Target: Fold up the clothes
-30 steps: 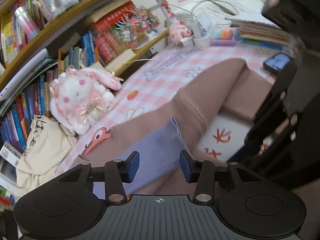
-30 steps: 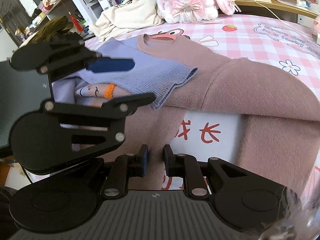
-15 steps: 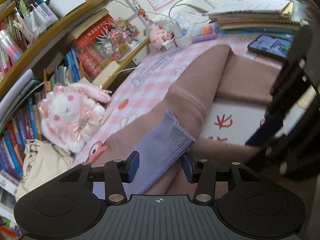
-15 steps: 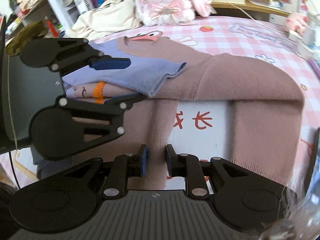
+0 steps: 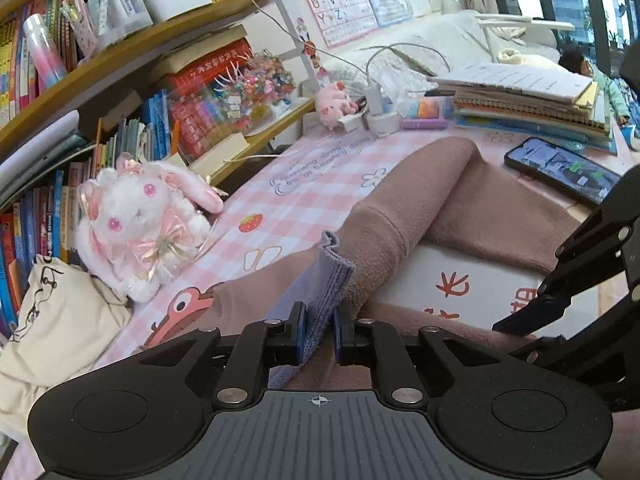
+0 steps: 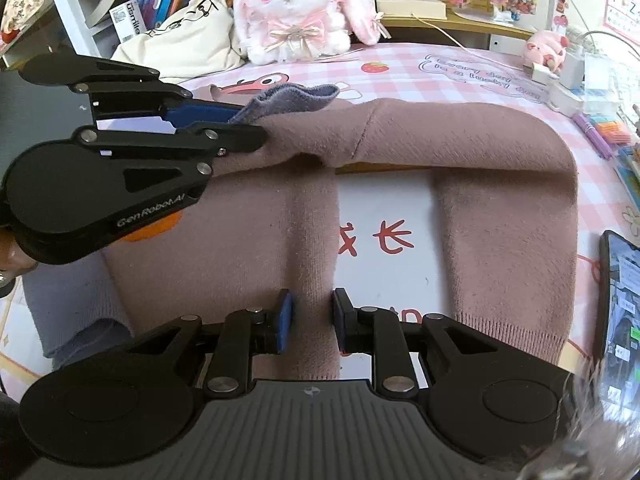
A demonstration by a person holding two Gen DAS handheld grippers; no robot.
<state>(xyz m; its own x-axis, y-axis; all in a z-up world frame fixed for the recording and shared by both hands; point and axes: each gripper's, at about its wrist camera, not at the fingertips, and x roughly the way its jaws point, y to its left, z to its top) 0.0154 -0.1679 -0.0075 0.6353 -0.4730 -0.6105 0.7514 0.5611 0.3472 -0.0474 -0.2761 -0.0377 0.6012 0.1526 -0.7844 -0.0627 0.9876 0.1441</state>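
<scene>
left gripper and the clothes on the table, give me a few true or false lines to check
1. The left gripper is shut on the purple cloth. True.
2. The right gripper is wide open over bare table. False: its fingers straddle a strip of the brown sweater.
3. A phone lies on the table. True.
4. The plush bunny sits on top of the sweater. False: it sits behind the sweater, by the bookshelf.

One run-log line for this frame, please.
left gripper: shut on lavender knit garment | right gripper: open astride dusty-pink sweater sleeve
</scene>
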